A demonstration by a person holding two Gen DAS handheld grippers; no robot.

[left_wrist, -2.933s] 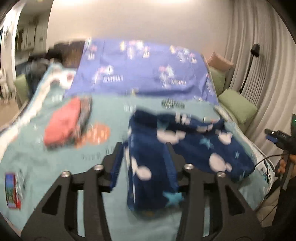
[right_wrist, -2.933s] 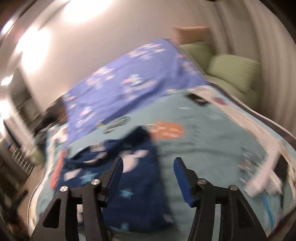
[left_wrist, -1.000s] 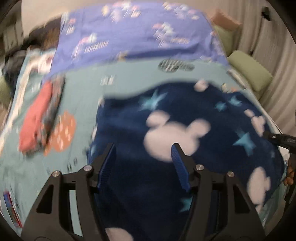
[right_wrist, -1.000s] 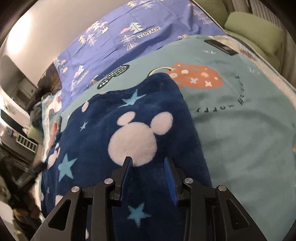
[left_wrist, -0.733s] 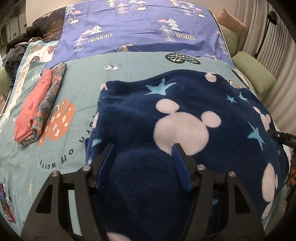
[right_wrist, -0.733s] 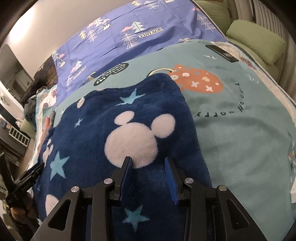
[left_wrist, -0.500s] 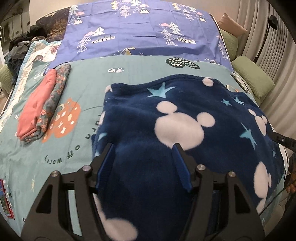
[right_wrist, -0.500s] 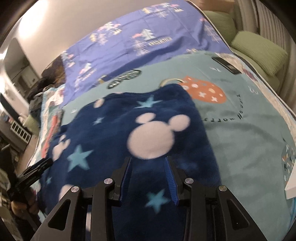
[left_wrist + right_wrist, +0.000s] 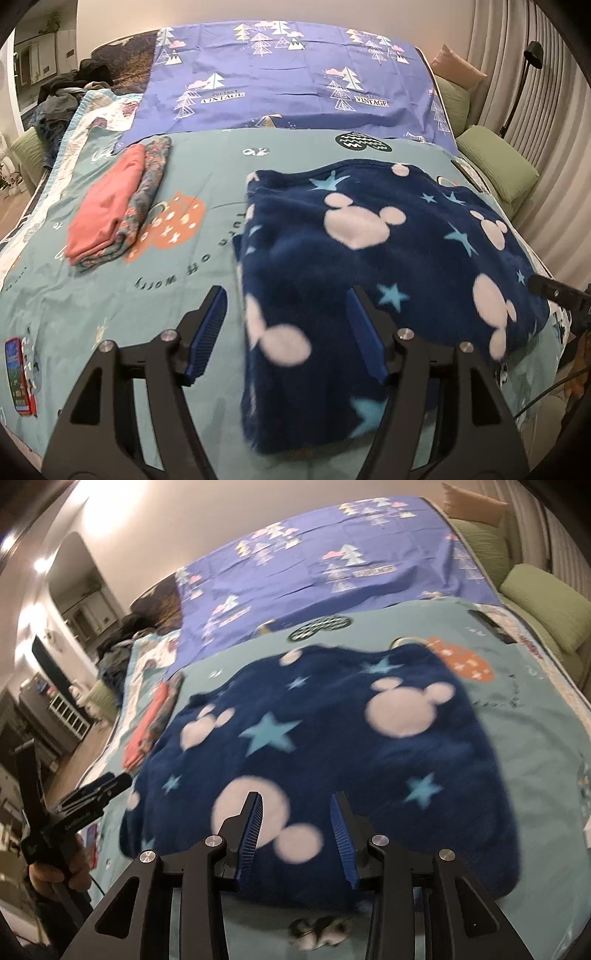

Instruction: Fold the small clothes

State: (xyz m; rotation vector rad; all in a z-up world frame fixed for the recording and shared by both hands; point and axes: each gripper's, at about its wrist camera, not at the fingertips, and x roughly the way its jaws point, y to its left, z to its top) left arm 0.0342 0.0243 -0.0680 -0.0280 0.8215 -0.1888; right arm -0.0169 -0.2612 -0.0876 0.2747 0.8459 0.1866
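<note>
A dark blue fleece garment [image 9: 388, 258] with pink mouse heads and light blue stars lies spread and folded over on the teal bedcover [image 9: 166, 302]; it also shows in the right wrist view [image 9: 332, 746]. My left gripper [image 9: 288, 332] is open and empty, its fingers straddling the garment's near left edge from above. My right gripper [image 9: 295, 830] is open and empty, hovering over the garment's near edge. The left gripper appears at the left of the right wrist view [image 9: 92, 790].
A folded stack of pink and floral clothes [image 9: 114, 210] lies to the left. A purple tree-print sheet [image 9: 288, 77] covers the far bed. Green cushions [image 9: 495, 162] sit at the right edge. A small red item [image 9: 18, 373] lies near left.
Both grippers have opened, let go of the blue garment and pulled back toward the near edge. The garment now lies flat, folded over on the bed.
</note>
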